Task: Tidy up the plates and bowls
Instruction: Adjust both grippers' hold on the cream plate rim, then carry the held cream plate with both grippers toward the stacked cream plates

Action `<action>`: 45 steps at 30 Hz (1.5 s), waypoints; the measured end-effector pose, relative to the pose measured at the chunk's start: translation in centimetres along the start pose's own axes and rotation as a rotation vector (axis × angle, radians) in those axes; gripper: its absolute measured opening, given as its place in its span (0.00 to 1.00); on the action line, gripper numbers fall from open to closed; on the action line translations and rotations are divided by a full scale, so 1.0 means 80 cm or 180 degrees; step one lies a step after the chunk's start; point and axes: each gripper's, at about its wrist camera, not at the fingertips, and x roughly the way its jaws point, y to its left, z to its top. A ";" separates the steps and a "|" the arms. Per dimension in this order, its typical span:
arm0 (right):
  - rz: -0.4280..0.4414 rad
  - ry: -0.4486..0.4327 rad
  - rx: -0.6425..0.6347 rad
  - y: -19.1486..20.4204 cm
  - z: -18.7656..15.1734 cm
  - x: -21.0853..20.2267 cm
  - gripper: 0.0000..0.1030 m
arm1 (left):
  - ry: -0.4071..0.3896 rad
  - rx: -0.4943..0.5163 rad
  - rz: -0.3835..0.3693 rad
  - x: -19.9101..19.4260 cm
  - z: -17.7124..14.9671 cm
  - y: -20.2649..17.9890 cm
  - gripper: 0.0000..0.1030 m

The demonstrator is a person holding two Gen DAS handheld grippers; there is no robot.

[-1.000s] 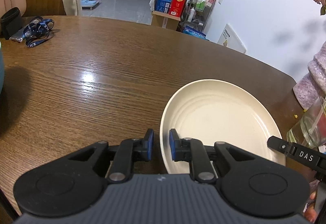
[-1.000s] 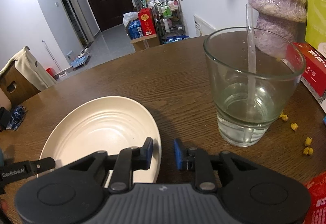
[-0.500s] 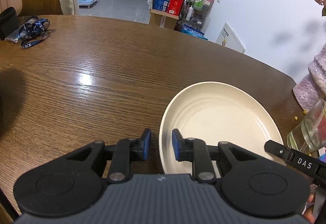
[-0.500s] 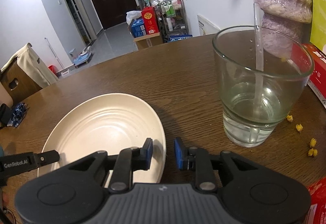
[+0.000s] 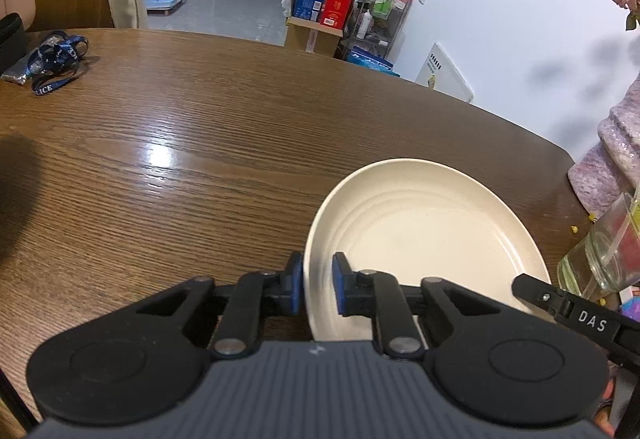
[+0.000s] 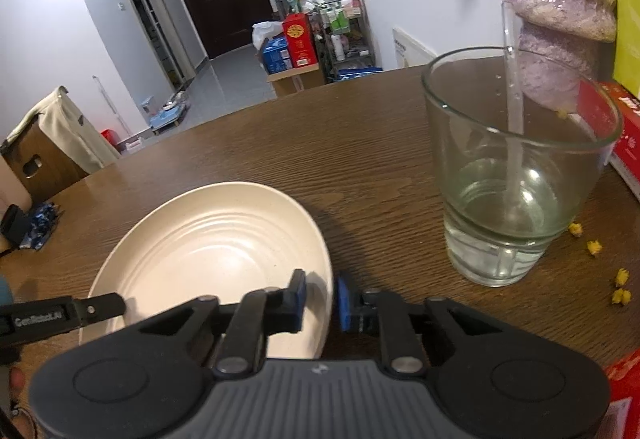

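Observation:
A cream ribbed plate (image 5: 424,231) lies on the brown wooden table (image 5: 200,143). My left gripper (image 5: 317,289) straddles the plate's left rim; its jaws are closing, and its blue pads pinch the rim. In the right wrist view the same plate (image 6: 216,243) sits at lower left. My right gripper (image 6: 322,299) straddles its right rim, its jaws closing with the pads tight on the rim. A finger of each gripper shows in the other's view over the plate's near edge.
A drinking glass (image 6: 516,175) with some water and a stirrer stands just right of the plate. Yellow crumbs (image 6: 620,279) and a red box (image 6: 616,127) lie beyond it. A blue lanyard (image 5: 56,59) lies at the table's far left.
Both pairs of jaws have narrowed onto the plate's rim. The plate and both hands have stayed put.

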 end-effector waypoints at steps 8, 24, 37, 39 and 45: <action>0.0000 -0.0030 0.0004 0.002 -0.002 -0.002 0.12 | -0.0013 -0.0047 -0.0020 -0.001 -0.001 0.003 0.13; 0.0061 -0.0122 0.0009 0.001 -0.004 -0.017 0.10 | -0.0057 -0.0113 -0.0039 -0.013 -0.003 0.008 0.12; 0.0157 -0.0237 0.0004 0.018 -0.034 -0.060 0.09 | -0.0125 -0.0232 -0.0062 -0.056 -0.017 0.029 0.12; 0.0195 -0.0264 0.0038 0.018 -0.041 -0.071 0.08 | -0.0132 -0.0247 -0.0068 -0.065 -0.024 0.034 0.12; 0.0259 -0.0327 0.0108 0.023 -0.063 -0.100 0.06 | -0.0135 -0.0251 -0.0133 -0.092 -0.044 0.048 0.11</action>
